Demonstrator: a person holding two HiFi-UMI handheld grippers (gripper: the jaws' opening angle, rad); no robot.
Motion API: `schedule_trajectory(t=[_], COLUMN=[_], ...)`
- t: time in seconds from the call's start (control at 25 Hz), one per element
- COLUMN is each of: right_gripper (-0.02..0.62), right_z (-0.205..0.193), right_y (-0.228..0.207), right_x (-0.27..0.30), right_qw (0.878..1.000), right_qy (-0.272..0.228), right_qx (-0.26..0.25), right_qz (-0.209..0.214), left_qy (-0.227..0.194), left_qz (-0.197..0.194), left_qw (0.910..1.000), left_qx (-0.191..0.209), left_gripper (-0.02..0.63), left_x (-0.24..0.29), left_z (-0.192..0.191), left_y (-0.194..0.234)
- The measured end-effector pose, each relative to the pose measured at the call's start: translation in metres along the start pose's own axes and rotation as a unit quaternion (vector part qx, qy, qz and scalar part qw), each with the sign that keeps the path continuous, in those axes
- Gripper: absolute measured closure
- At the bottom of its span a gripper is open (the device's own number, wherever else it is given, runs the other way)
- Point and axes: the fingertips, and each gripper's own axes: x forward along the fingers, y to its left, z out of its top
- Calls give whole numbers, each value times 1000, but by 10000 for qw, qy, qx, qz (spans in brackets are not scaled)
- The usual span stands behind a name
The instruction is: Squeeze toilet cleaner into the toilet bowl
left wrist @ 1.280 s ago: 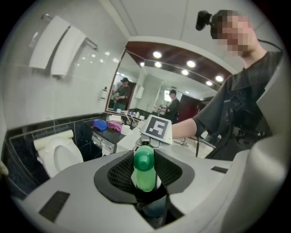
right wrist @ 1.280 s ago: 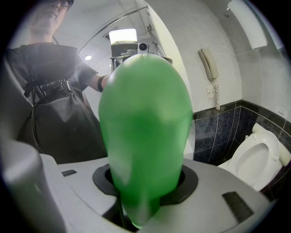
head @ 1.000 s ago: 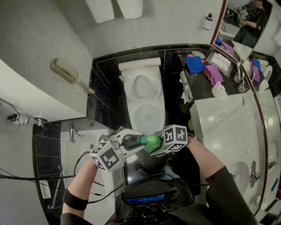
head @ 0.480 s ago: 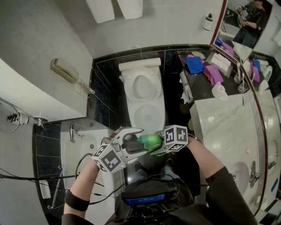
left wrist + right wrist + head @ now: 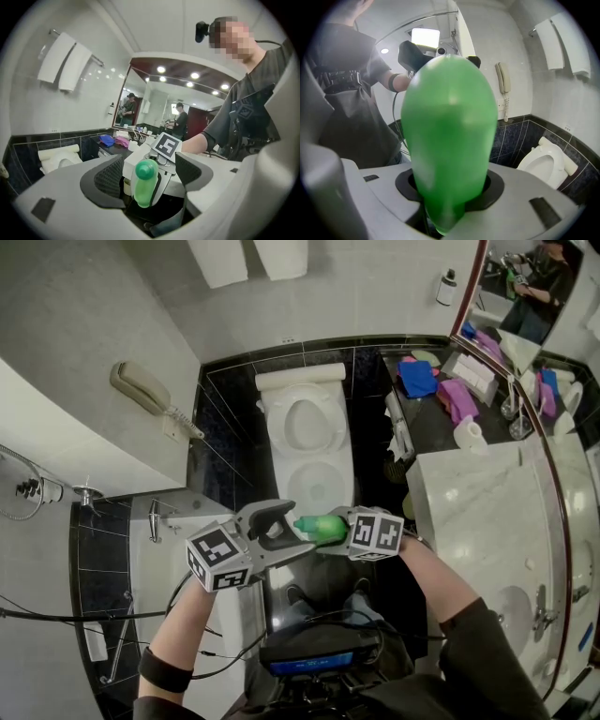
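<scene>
Pointing leftward, the right claw (image 5: 343, 532) clamps the green bottle (image 5: 320, 528).

A bathroom, hotel-style. A toilet (image 5: 305, 442) stands against dark tiles (image 5: 225, 418), with a wall phone (image 5: 141, 390) and hung towels (image 5: 246, 259). A marble counter (image 5: 478, 512) holds a basin (image 5: 514, 610) under a wide mirror (image 5: 525, 287)

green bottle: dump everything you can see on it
The green bottle is glossy plastic, with a bulbous body that narrows to a rounded green cap, which is on. It lies roughly level in mid-air, short of the toilet, with the cap toward the person's left. The right tongs grip its base end. The left tongs have just been opening; the cap end sits between their pads, untouched.
</scene>
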Motion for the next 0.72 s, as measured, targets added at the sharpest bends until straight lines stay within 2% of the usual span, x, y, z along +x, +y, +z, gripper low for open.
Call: schedule_trajectory(t=[0.32, 0.36, 0.44, 0.48, 0.52, 0.6, 0.72], right_gripper=[403, 403, 403, 403, 403, 404, 405], right_z=[3, 4, 7, 7, 6, 5, 4], right_y=[-2, -2, -1, -1, -1, 0, 2], right_x=[-2, -1, -1, -1, 0, 0, 1], right_qw=[9998, 9998, 9999, 9999, 9998, 9998, 9997], right_qy=[157, 142, 111, 119, 134, 155, 195], right_qx=[-117, -120, -125, -118, -107, -102, -130], right_qz=[-81, -63, -12, 13, 34, 66, 122], left_qy=[370, 355, 305, 293, 304, 359, 502], left_qz=[153, 162, 138, 103, 44, -89, -182], left_qw=[9991, 9991, 9991, 9992, 9992, 9992, 9985], left_qx=[-121, -176, -242, -252, -248, -159, 149], left_gripper=[265, 302, 331, 409, 414, 472, 480], left_x=[8, 8, 8, 9, 9, 11, 10], left_z=[-9, -9, -9, -10, -10, -10, -12], left_y=[9, 10, 12, 12, 10, 5, 1])
